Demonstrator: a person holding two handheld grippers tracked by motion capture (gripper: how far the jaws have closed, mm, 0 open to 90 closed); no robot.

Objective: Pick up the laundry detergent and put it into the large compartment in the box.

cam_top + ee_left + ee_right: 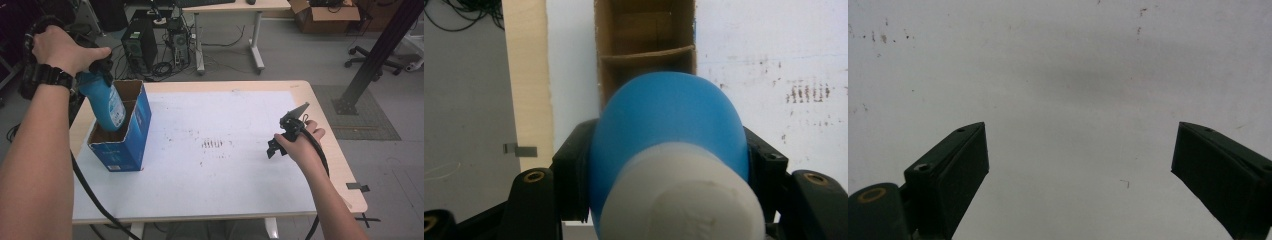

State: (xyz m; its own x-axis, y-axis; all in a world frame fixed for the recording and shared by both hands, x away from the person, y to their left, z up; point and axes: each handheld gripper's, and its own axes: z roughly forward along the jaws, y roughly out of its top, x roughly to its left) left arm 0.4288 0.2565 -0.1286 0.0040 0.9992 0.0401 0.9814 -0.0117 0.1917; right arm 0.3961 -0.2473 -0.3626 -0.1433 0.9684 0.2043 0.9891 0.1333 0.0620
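Note:
A blue bottle [106, 102] with a white cap [684, 200] hangs tilted, its lower end dipped into the open top of a blue cardboard box [128, 136]. My left gripper [96, 74] is shut on the bottle's upper part, under a hand. In the left gripper view the bottle [669, 115] sits between the black jaws of the left gripper [669, 160], above the box's brown divided inside [644, 35]. My right gripper [279, 137] is held low over the white table top at the right. Its jaws stand wide apart with nothing between them, as the right gripper view shows for the right gripper [1078, 150].
The table [225, 195] has a white top with dark smudges [212, 144] near its middle and wooden edges. Behind it on the floor are computer towers [139, 45], a desk leg [256, 40] and a cardboard carton [325, 15]. A black post [375, 55] stands at the right.

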